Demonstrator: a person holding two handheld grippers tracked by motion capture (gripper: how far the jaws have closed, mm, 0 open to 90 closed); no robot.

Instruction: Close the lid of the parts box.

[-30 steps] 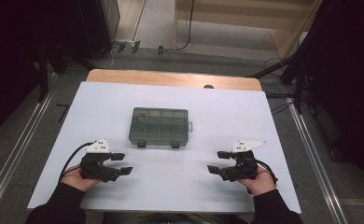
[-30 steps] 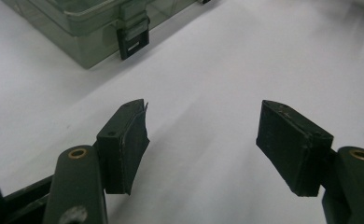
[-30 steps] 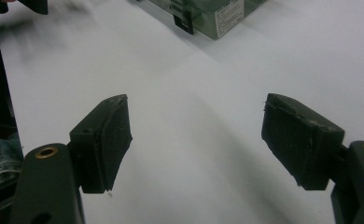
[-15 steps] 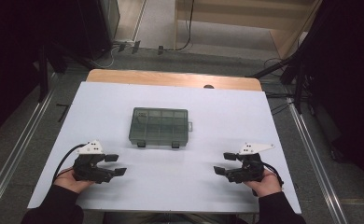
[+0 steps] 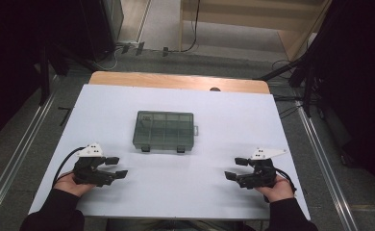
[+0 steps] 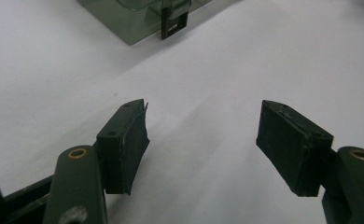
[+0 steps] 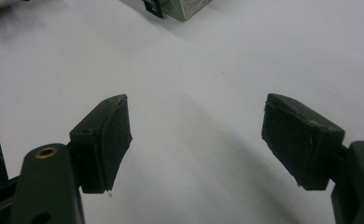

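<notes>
A closed, clear grey compartment box [image 5: 165,131] with two dark latches lies flat at the middle of the white table top [image 5: 185,192]. My left gripper [image 5: 117,167] rests low at the near left, open, with nothing between its jaws. My right gripper [image 5: 235,169] sits at the near right, also open and empty. In the left gripper view, the box's front corner and one latch [image 6: 173,23] lie far ahead of the gripper [image 6: 202,130]. A box corner [image 7: 182,8] shows at the top of the right gripper view, well beyond the gripper [image 7: 196,128].
A strip of wooden table [image 5: 176,81] shows past the white sheet's far edge. Metal rails [image 5: 12,163] run along both sides on the floor. Cables and dark stands lie on the floor behind the table. A black cable trails from each gripper.
Both hands have drawn back toward the near edge of the table and slightly outward. Both grippers stay open. The box has not moved.
</notes>
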